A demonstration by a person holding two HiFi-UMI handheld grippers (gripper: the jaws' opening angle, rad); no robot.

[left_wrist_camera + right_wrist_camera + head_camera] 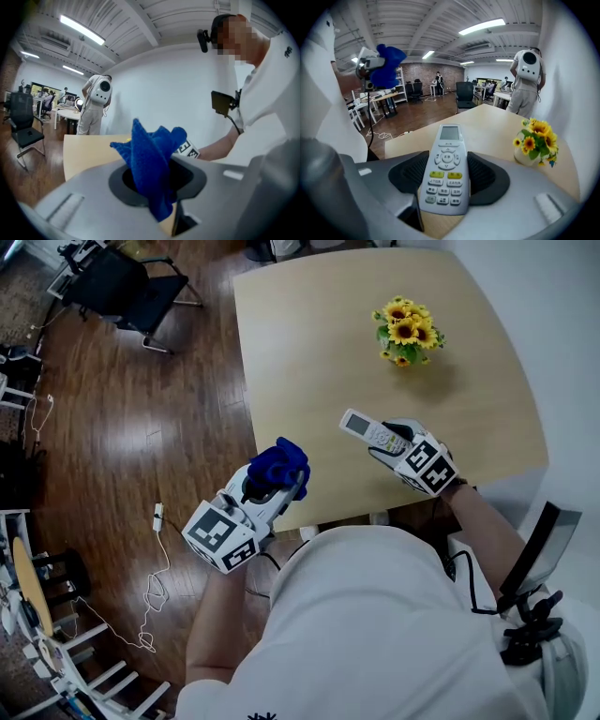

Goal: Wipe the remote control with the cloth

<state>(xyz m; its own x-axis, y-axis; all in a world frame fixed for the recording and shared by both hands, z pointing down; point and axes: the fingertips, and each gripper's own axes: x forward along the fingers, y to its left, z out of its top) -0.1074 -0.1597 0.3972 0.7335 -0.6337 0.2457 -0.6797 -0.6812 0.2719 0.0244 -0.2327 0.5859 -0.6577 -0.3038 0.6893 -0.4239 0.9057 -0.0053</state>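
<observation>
A white remote control [367, 432] [446, 164] with a small screen and buttons facing up is clamped in my right gripper [392, 448] [445, 180], held above the wooden table [309, 343] near its front edge. A bunched blue cloth [278, 465] [152, 161] sticks up out of my left gripper [267, 486] [157, 187], which is shut on it, just off the table's front left edge. The two grippers are held apart, the cloth left of the remote's screen end. In the right gripper view the cloth [388, 58] shows at upper left.
A small pot of sunflowers [409, 331] [536, 143] stands on the table's far right part. A black chair [127, 282] and a white cable [155, 568] are on the wooden floor to the left. A person [93, 105] with a white backpack stands beyond the table.
</observation>
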